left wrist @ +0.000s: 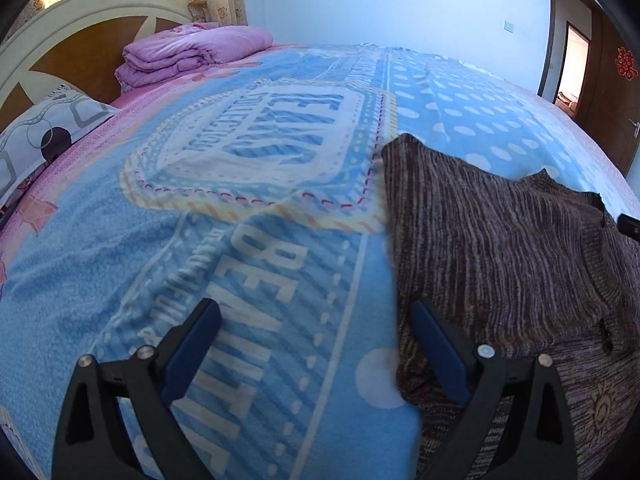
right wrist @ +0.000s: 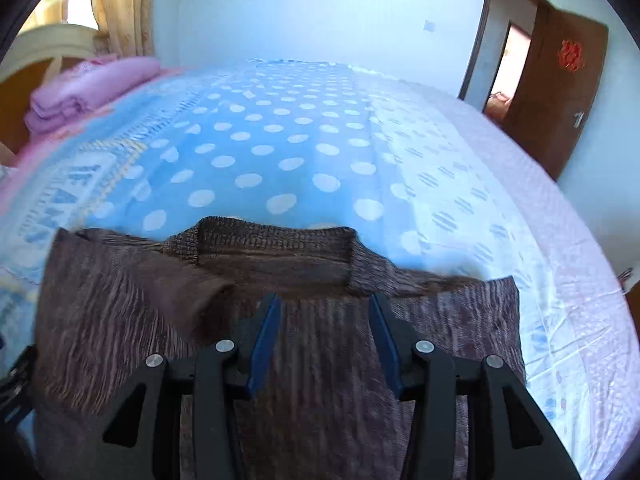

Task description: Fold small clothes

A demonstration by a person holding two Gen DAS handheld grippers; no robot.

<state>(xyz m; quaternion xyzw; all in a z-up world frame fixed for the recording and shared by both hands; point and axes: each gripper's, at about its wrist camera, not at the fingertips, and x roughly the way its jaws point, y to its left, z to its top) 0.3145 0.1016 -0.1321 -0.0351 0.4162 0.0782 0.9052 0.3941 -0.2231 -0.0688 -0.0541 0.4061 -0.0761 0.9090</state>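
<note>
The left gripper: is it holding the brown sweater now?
No. The left gripper stands wide open over the blue blanket, and the brown sweater lies only under its right finger, not pinched.

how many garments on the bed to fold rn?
1: a brown striped knit sweater lying on the blue blanket, collar toward the far side. The folded purple quilt by the headboard is bedding. More garments could lie outside both views.
</note>
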